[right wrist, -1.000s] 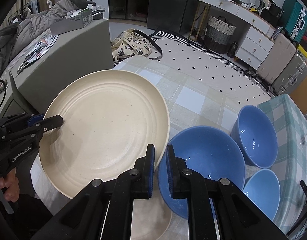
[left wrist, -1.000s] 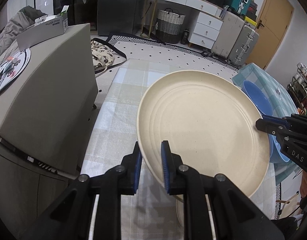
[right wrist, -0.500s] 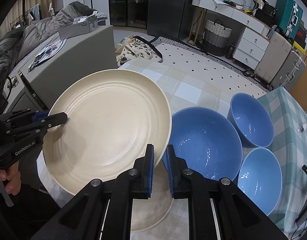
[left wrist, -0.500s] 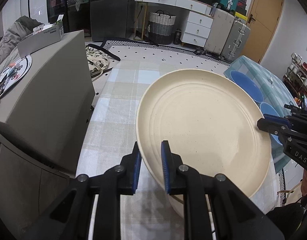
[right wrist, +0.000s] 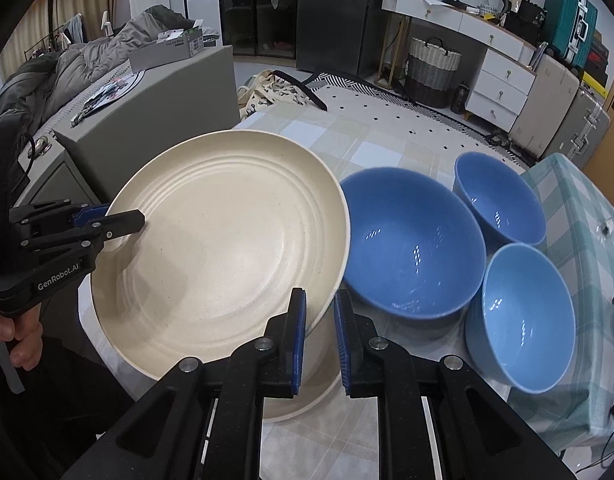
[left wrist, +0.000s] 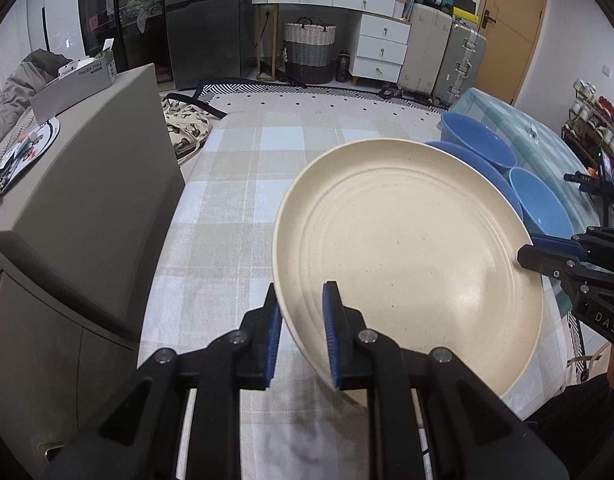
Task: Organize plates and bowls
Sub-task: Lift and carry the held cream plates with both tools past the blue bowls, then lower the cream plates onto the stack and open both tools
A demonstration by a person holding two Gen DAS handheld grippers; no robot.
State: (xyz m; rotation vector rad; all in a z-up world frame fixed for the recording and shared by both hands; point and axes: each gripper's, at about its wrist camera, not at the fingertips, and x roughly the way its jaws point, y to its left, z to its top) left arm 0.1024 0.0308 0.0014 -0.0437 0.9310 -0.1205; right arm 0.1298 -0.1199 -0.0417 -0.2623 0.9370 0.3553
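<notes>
Gripping opposite rims, the left gripper (left wrist: 303, 332) and right gripper (right wrist: 321, 340) have their fingers clamped on the cream plate (right wrist: 227, 248), held tilted above the bench (left wrist: 235, 184) beside 3 blue bowls (right wrist: 411, 244). The plate looks stiff, light, smooth and probably breakable, so its rim is the surest hold.

Cream speckled plate (right wrist: 227, 248) with concentric ridges; three plain blue bowls (right wrist: 413, 240); pale checked tablecloth (left wrist: 235, 184), beige/white/light blue; black grippers (right wrist: 319, 320) with blue pads (right wrist: 299, 336); teal-and-white check on adjacent cloth (right wrist: 587, 216)
</notes>
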